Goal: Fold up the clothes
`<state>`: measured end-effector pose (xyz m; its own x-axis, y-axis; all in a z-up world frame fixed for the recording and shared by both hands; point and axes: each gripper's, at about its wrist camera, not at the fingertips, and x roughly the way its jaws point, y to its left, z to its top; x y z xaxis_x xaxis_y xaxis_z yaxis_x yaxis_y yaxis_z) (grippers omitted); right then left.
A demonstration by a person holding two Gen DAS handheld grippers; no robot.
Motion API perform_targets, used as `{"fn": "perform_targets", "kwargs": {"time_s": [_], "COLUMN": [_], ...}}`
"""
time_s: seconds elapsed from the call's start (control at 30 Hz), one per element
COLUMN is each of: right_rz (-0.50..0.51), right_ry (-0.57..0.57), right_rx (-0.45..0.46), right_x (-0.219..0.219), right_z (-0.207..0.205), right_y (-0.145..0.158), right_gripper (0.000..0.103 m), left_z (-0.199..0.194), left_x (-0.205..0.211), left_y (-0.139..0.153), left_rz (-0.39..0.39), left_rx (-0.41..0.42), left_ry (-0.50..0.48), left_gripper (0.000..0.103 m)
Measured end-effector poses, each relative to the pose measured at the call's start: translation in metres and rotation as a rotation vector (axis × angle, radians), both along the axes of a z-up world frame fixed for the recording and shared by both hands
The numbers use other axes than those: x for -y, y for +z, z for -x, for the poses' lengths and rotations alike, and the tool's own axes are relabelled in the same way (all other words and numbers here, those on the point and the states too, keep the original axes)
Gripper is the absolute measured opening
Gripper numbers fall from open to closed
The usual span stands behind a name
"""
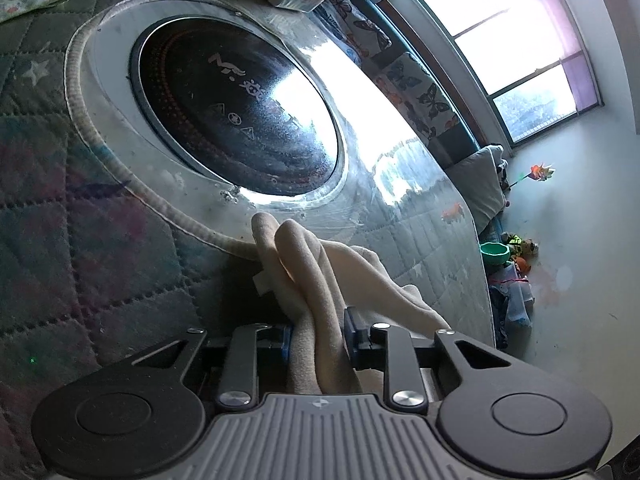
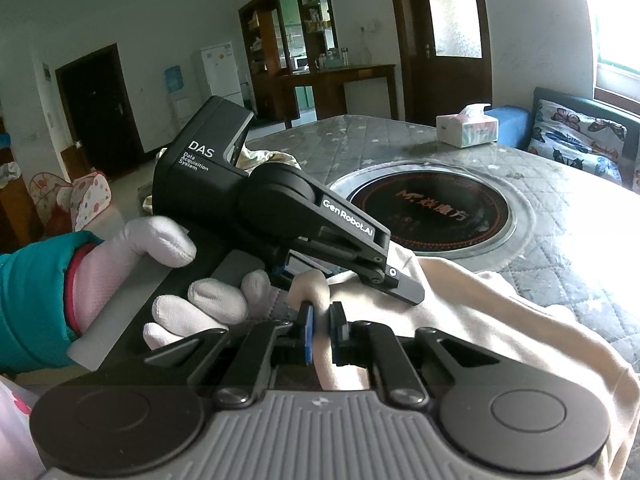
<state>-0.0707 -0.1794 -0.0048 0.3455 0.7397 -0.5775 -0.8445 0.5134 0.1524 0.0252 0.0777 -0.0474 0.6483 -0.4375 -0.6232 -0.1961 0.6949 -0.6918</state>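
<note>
Cloth first — your left gripper (image 1: 318, 332) is clamped on a bunched fold of the cream garment (image 1: 320, 264), which rises ahead of its fingers over the quilted table (image 1: 80, 260). Your right gripper (image 2: 321, 330) pinches the same garment just beside the left one — fabric trails rightward.

Soft matt cream cloth garment (image 2: 480, 320); quilted fabric surface (image 1: 80, 240) under glossy clear plastic; shiny black glass cooktop (image 1: 240, 112).

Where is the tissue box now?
In the right wrist view, the tissue box stands at the table's far edge, beyond the round cooktop, near the butterfly cushion.
</note>
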Motion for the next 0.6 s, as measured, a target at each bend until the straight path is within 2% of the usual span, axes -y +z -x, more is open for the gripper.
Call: {"fn": "perform_targets", "kwargs": {"time_s": [0.27, 0.37, 0.5, 0.57, 0.6], "right_rz": [0.012, 0.015, 0.022, 0.029, 0.033], "right_ry": [-0.019, -0.042, -0.089, -0.129, -0.149], "right_rx": [0.006, 0.012, 0.018, 0.02, 0.021], "right_x": [0.003, 0.005, 0.009, 0.014, 0.016], "right_z": [0.002, 0.002, 0.001, -0.001, -0.001], "right_y": [-0.001, -0.002, -0.005, -0.008, -0.01], "right_gripper": [0.016, 0.023, 0.037, 0.04, 0.047], "left_z": [0.001, 0.001, 0.002, 0.002, 0.003], "left_x": [0.007, 0.009, 0.009, 0.008, 0.007], "left_y": [0.003, 0.004, 0.003, 0.004, 0.004], "left_rz": [-0.049, -0.064, -0.067, -0.071, -0.078], "left_rx": [0.025, 0.029, 0.037, 0.043, 0.048], "left_ry": [-0.025, -0.035, -0.043, -0.046, -0.047], "left_gripper": [0.026, 0.026, 0.026, 0.028, 0.029]}}
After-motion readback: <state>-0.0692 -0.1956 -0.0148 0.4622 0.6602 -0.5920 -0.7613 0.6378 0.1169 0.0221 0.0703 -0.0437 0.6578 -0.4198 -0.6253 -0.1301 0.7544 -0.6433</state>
